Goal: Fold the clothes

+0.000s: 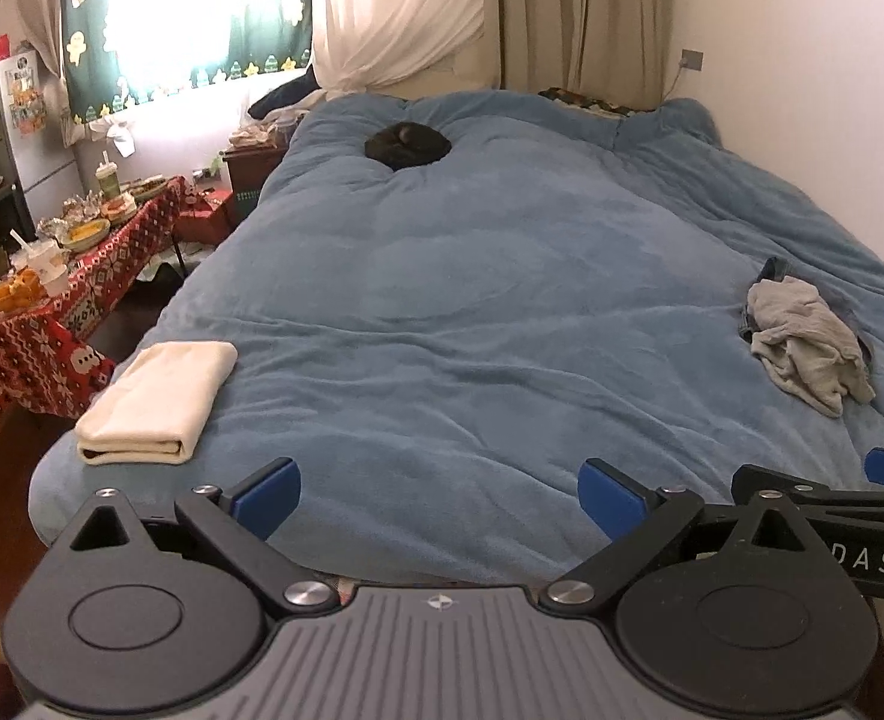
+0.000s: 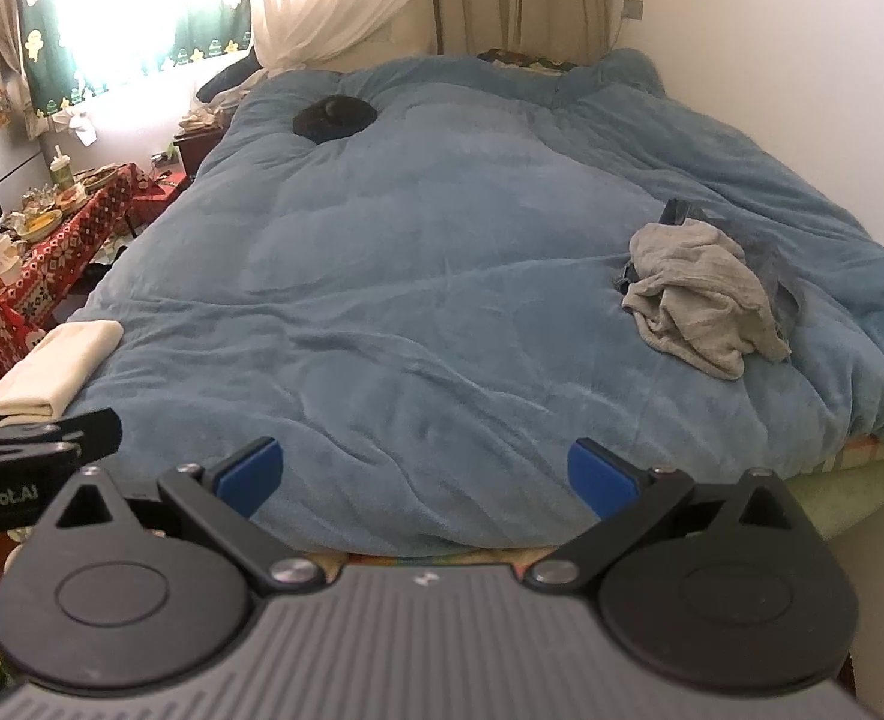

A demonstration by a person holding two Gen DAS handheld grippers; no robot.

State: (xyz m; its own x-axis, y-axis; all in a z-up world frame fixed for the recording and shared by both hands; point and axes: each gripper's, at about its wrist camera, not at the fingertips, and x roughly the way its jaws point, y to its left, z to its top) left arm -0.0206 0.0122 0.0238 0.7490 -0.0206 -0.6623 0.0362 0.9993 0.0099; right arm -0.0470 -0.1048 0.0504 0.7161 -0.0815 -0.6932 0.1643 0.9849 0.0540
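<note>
A: Left tongs (image 1: 438,498) spread wide, clamped on nothing, hovering over the near edge of the bed (image 1: 472,276). Cream fold (image 1: 156,402) lying flat at 9 o'clock, close by the left blue pad (image 1: 267,495). Grey heap (image 1: 808,342) crumpled at 2 o'clock, well apart from the fold.

B: Same from the right wrist: right tongs (image 2: 423,477) wide apart too, nothing between the pads. Grey heap (image 2: 703,306) much nearer here, at 1 o'clock, with a strip of darker blue cloth (image 2: 679,213) poking out behind it. Cream fold (image 2: 57,369) pushed to 9 o'clock, partly cut off by the left tongs' black body (image 2: 39,450).

A: Seen from the left wrist instead: right tongs' arm (image 1: 832,498) crossing in at 3 o'clock. Also a fuller look at the surface (image 1: 69,294) with the red patterned cloth, crowded with cups and food, at 9 to 10 o'clock.

B: Only from the right: striped sheet edge (image 2: 874,450) showing under the blanket at 3 o'clock. Black lump (image 2: 333,117) at 12 o'clock in both views; cannot tell what.
</note>
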